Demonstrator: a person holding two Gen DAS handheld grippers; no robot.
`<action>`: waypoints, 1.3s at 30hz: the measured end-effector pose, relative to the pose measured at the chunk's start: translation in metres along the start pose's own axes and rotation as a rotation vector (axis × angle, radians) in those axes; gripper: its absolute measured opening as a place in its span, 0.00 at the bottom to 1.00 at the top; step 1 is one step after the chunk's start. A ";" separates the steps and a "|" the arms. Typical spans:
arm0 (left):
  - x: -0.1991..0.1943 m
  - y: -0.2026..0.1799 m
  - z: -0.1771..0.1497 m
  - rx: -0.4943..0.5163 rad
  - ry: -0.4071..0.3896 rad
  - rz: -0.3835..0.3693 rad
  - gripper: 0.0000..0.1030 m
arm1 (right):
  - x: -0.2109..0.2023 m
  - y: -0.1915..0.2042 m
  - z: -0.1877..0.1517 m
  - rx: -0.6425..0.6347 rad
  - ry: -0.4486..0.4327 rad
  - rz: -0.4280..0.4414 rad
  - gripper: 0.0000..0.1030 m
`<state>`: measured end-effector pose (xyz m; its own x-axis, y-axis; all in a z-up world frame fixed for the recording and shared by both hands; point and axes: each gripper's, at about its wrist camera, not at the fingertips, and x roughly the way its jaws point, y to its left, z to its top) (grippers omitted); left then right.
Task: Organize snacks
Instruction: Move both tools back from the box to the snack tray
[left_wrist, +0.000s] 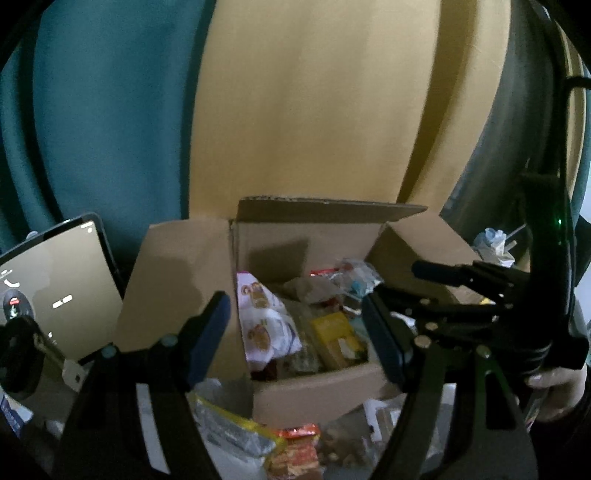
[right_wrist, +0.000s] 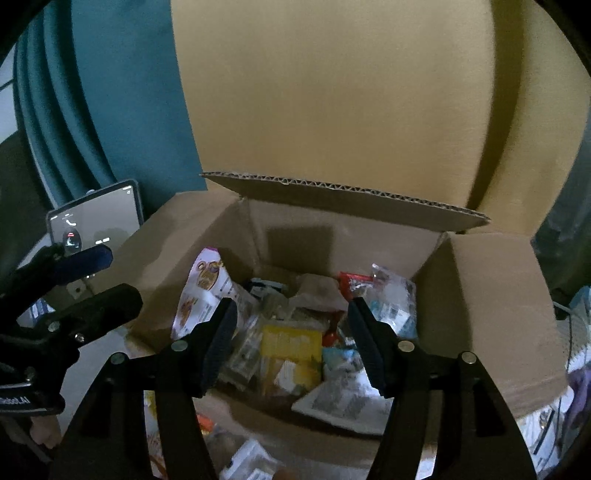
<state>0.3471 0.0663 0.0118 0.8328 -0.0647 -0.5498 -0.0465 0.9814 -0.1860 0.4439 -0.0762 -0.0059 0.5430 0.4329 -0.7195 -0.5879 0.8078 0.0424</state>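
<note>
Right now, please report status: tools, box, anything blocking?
Left tool open, empty; right tool open, empty. Box open, snacks inside, yellow pack on top. More packets lie loose before the box.

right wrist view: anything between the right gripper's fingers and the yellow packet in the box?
Nothing. In the right wrist view, the open right gripper hangs empty over the cardboard box, and the yellow packet shows unobstructed between its fingers.

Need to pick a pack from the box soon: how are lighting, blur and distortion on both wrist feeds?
Left wrist view: dim, strong fisheye bowing; cardboard box interior shadowed, white-purple pouch readable, foreground packets soft. Right wrist view: equally dim; yellow pack brightest, labels blurred, a shadow patch on the box's back wall, near rim smeared. Both tongs, left and right, sharp, open.
</note>
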 end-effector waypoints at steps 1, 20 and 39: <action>-0.003 -0.001 -0.001 0.001 -0.001 -0.001 0.72 | -0.005 0.000 -0.002 0.001 -0.004 -0.001 0.64; -0.053 -0.045 -0.051 0.029 0.009 -0.004 0.72 | -0.086 -0.020 -0.063 0.017 -0.057 -0.034 0.65; -0.054 -0.088 -0.177 0.001 0.217 -0.054 0.72 | -0.103 -0.039 -0.179 0.048 0.029 -0.005 0.65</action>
<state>0.2088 -0.0487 -0.0867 0.6958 -0.1543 -0.7014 -0.0042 0.9757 -0.2189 0.3039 -0.2241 -0.0579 0.5277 0.4175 -0.7397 -0.5552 0.8286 0.0716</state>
